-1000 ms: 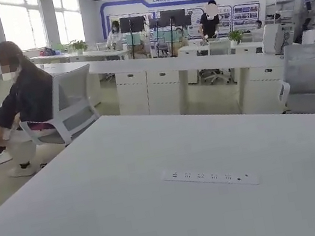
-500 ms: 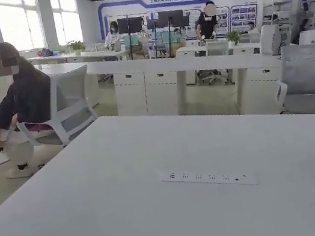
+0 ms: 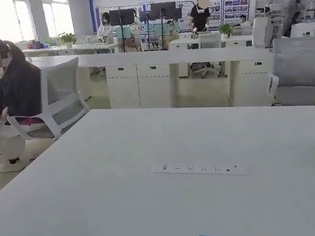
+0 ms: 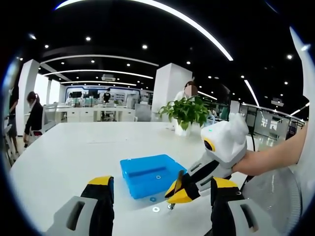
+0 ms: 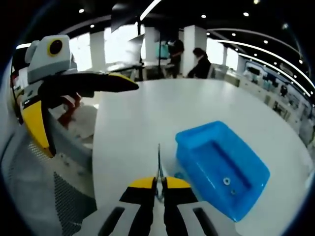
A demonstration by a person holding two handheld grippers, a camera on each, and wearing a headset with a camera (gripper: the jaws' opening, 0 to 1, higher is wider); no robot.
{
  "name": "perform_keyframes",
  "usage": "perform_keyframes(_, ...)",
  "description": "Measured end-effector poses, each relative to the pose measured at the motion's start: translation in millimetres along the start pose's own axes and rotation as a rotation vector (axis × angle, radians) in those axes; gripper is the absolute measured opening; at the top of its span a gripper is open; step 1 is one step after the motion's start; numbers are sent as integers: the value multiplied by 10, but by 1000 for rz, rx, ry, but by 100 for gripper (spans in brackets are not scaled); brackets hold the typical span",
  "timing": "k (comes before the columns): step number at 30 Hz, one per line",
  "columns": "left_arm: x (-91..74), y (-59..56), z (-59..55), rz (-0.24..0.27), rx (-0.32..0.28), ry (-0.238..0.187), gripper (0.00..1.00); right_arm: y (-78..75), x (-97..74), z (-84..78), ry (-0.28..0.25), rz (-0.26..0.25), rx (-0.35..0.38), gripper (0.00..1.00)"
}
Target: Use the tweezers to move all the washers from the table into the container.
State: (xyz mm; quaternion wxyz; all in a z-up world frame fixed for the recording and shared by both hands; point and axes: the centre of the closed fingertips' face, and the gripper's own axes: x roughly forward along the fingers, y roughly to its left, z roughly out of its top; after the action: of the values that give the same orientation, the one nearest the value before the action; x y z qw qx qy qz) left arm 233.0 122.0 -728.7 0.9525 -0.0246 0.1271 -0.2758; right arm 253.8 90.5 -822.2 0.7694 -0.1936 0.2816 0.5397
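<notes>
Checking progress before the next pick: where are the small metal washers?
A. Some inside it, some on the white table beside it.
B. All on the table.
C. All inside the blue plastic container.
A: a small metal washer lies in the blue plastic container, a second washer on the white table beside it.

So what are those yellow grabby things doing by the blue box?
A person holds a gripper in each hand at a white table. The right gripper has its jaws shut on the tweezers, which point down at the table beside the blue container. At least one washer is in the container, and another washer lies on the table waiting to be moved. The left gripper is open and holds nothing.
</notes>
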Motion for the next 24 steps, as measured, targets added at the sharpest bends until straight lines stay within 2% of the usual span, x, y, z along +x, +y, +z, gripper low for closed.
perform_keyframes(4, -1, 0, 1, 1, 1, 0, 82, -18, 1, 14, -14, -10, 25, 2)
perform_keyframes(8, -1, 5, -1, 2, 2, 1, 82, -56, -28, 14, -45, -14, 90, 2)
perform_keyframes(10, -3, 9, -1, 4, 2, 1, 82, -44, -54, 67, -84, -4, 138, 3)
perform_keyframes(12, -5, 13, 4, 6, 1, -2, 82, -64, -95, 107, -106, -1, 155, 3)
perform_keyframes(19, -5, 10, 2, 4, 2, 1, 82, -124, -197, 264, -157, -14, 200, 3)
perform_keyframes(24, -3, 16, -12, 8, 1, 8, 82, -128, -241, 341, -172, -7, 244, 3)
